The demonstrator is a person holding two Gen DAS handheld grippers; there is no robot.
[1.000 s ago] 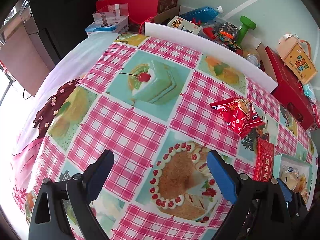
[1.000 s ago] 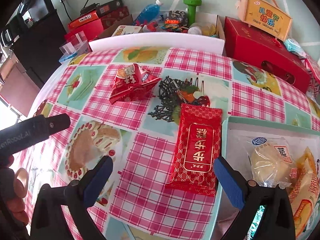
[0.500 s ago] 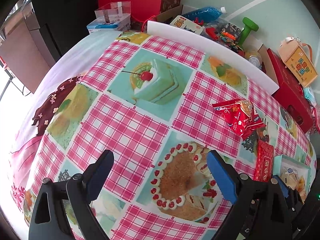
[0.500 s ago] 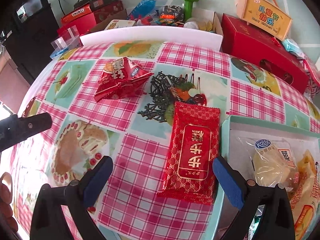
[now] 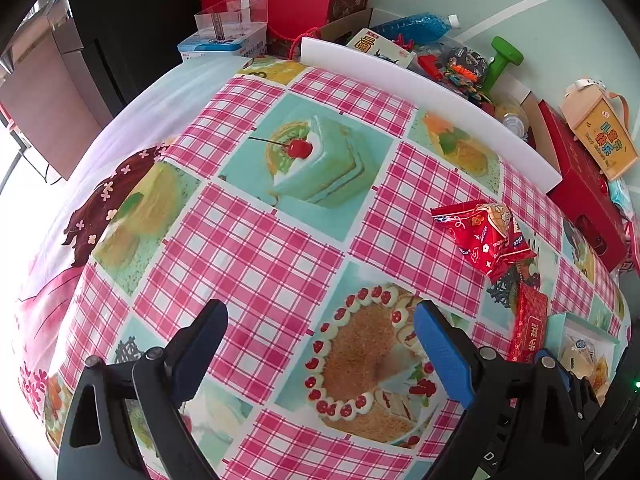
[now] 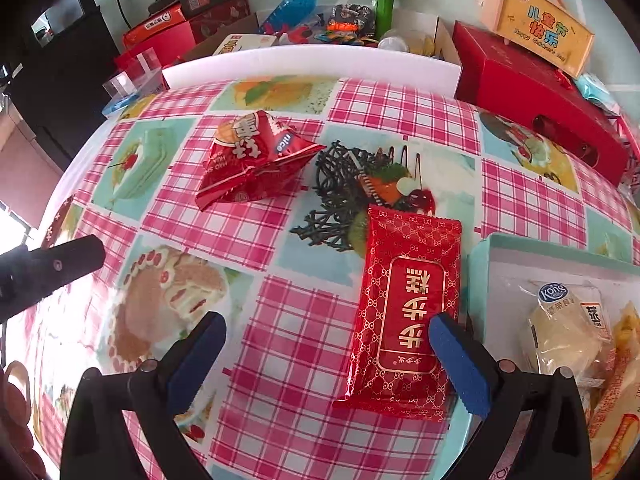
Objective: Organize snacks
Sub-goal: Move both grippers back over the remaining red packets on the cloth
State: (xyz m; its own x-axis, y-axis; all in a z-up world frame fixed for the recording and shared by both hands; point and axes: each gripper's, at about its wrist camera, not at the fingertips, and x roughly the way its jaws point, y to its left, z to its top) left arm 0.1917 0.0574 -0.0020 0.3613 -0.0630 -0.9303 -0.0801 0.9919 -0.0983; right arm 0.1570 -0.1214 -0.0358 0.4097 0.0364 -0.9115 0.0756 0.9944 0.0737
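A flat red snack packet (image 6: 404,312) lies on the checked tablecloth, beside a teal tray (image 6: 476,264) that holds a pale bun packet (image 6: 568,328) and other snacks. A puffy red snack bag (image 6: 256,156) lies farther back to the left. My right gripper (image 6: 326,340) is open and low over the cloth, and its right finger overlaps the flat packet's near right part. My left gripper (image 5: 320,332) is open and empty above the cake picture. In the left wrist view the puffy bag (image 5: 484,236), the flat packet (image 5: 530,328) and the tray (image 5: 560,320) lie at right.
A white foam board (image 6: 312,66) stands along the table's far edge. Behind it are red gift boxes (image 6: 536,92), a yellow carton (image 6: 536,28), a green dumbbell (image 6: 384,0) and a blue bottle (image 6: 292,10). Dark furniture (image 5: 132,28) stands at the left.
My right gripper has moved forward and left, so its right finger now overlaps the flat red packet. My left gripper has drifted only slightly. Both stay open.
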